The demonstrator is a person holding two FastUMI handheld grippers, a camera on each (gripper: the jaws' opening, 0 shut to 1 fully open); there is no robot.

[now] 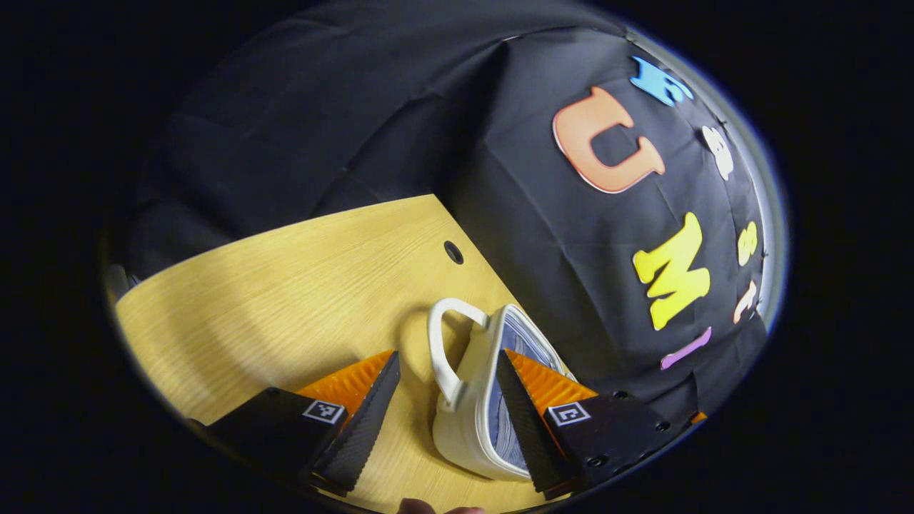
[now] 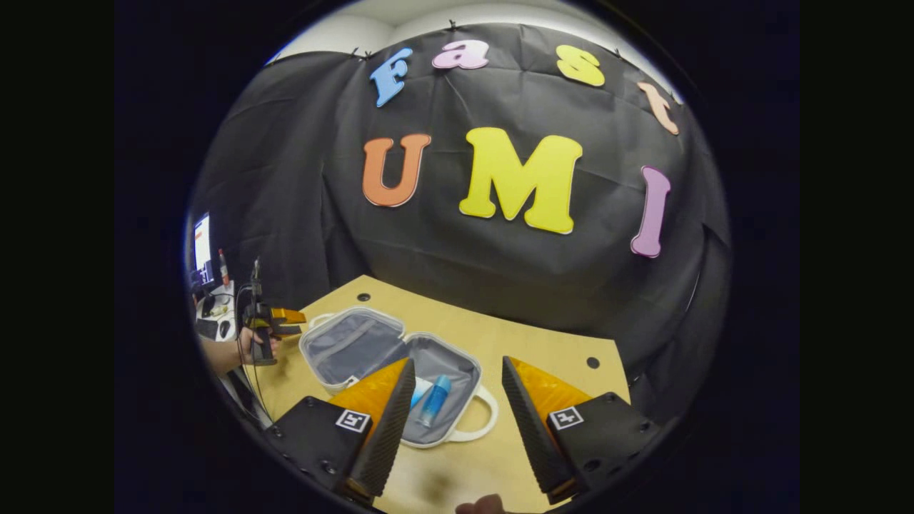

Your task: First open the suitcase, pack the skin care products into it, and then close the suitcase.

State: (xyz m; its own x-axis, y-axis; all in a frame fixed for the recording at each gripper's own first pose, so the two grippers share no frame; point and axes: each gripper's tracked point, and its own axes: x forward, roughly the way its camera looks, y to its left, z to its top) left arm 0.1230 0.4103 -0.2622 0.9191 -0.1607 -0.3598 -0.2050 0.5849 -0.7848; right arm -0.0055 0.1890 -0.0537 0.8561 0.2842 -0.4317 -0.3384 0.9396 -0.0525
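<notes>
A white suitcase (image 2: 371, 343) with grey lining lies open on the wooden table. Its near half holds a blue bottle (image 2: 434, 400) and a pale item (image 2: 420, 389), partly hidden behind my right finger. My right gripper (image 2: 458, 360) hovers open above the case's near half, holding nothing. In the right gripper view, my left gripper (image 2: 291, 322) sits at the far half's outer edge, held by a hand. In the left gripper view, that half of the suitcase (image 1: 468, 421) appears edge-on with its white handle (image 1: 439, 350) up, between the fingers of the open left gripper (image 1: 447, 355), nearer the right finger.
The wooden table (image 1: 285, 300) runs up to the black cloth wall and has small round holes (image 2: 592, 363) near its back edge. A monitor (image 2: 202, 243) and desk clutter stand beyond the table's left end. Bare tabletop (image 2: 557, 343) lies right of the case.
</notes>
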